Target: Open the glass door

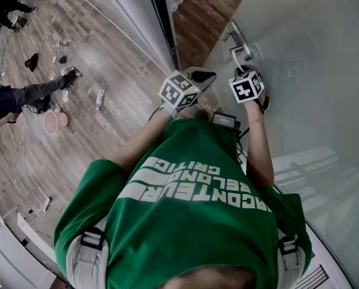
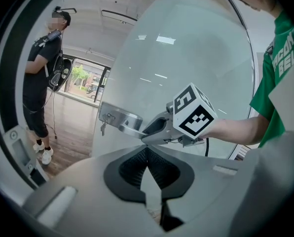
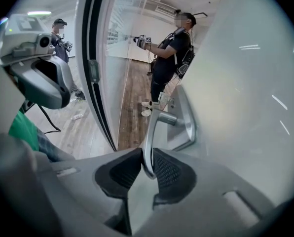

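**Operator:** What is the state of the right gripper?

**Guide:** Your right gripper (image 3: 148,168) is clamped on the handle (image 3: 148,132). The lever's free end sits between both pads. The rest of the lever runs up and away from the fingertips to its plate (image 3: 188,127) on the door (image 3: 245,93). The door's glass lies to the right of the fingers. The frame (image 3: 95,73) stands to their left, and a strip of floor (image 3: 132,112) shows between frame and door.

**Operator:** And the left?

**Guide:** Your left gripper (image 2: 148,152) has its fingertips closed together, with nothing between them. The handle and your right gripper lie ahead of and above those tips, apart from them. In the head view, the left gripper sits just left of the right one, near the door's edge.
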A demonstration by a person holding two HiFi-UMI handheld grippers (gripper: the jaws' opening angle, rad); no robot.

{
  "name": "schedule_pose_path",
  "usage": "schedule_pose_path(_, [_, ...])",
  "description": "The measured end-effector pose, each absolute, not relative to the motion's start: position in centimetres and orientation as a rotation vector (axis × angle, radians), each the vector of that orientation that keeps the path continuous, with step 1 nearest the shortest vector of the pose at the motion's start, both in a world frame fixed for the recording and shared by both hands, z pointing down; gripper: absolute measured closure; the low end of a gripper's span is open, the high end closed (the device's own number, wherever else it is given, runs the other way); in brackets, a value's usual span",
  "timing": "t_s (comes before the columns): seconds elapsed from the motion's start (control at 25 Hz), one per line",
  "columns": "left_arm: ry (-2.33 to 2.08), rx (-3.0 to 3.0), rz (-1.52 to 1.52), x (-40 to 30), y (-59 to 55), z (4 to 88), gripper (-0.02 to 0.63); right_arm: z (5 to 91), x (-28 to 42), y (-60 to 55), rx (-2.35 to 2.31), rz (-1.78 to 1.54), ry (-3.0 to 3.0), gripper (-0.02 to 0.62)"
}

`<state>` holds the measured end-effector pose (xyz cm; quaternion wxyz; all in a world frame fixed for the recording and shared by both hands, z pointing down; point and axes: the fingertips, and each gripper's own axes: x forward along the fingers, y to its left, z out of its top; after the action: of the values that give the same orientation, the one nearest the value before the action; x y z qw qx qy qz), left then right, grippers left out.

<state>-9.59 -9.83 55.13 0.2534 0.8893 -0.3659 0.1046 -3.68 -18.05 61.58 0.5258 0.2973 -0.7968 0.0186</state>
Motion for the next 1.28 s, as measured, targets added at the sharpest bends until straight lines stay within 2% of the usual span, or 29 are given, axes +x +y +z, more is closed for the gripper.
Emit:
schedule_pose_path(0.56, [-1.004,2.394,0.28,-7.0,-9.7,55.1,0.591,61.2,0.7,-25.4,0.819,0.062,-1.855,0.535])
schedule_pose_path(1.28, [-1.002,2.349,0.289,0.9,-8.7,55.7,0.591,61.3,8.4,-33.1,0.96,0.106,-1.777,0.538])
